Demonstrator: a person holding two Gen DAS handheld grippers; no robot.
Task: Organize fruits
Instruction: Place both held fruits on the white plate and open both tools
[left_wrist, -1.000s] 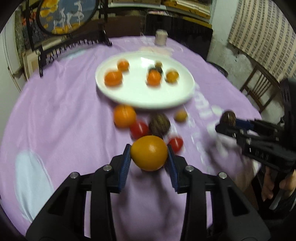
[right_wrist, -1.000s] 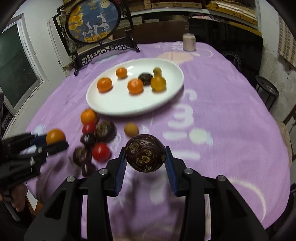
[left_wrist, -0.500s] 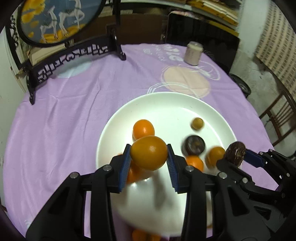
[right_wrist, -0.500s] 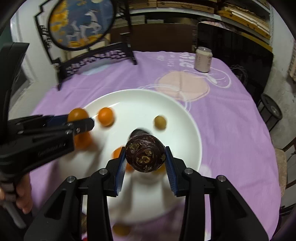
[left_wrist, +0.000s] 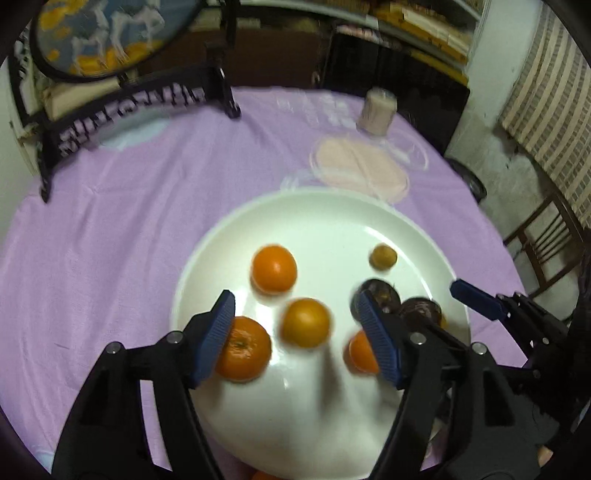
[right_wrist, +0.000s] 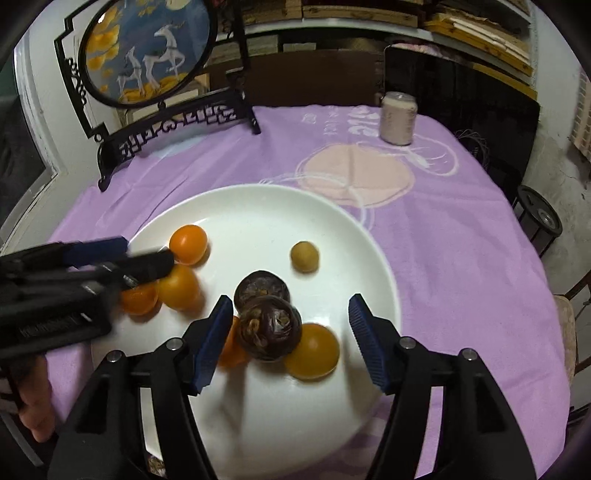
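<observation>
A white plate (left_wrist: 321, 221) on the purple cloth holds several fruits. My left gripper (left_wrist: 304, 334) is open above it, and the yellow-orange fruit (left_wrist: 306, 323) lies free between its fingers, beside two oranges (left_wrist: 274, 267) (left_wrist: 243, 349). My right gripper (right_wrist: 290, 338) is open over the plate (right_wrist: 258, 199). The dark brown fruit (right_wrist: 269, 328) sits free between its fingers, against another dark fruit (right_wrist: 262, 286) and a yellow-orange one (right_wrist: 313, 350). A small tan fruit (right_wrist: 304, 256) lies further back. The left gripper shows at the left of the right wrist view (right_wrist: 122, 258).
A framed deer ornament on a black stand (right_wrist: 147, 62) stands at the table's back left. A pale can (right_wrist: 398, 118) stands at the back right. A wooden chair (left_wrist: 546, 240) is beyond the table's right edge.
Both grippers have opened over the plate. The yellow-orange fruit has left the left gripper and the dark brown fruit has left the right gripper; both now lie on the plate.
</observation>
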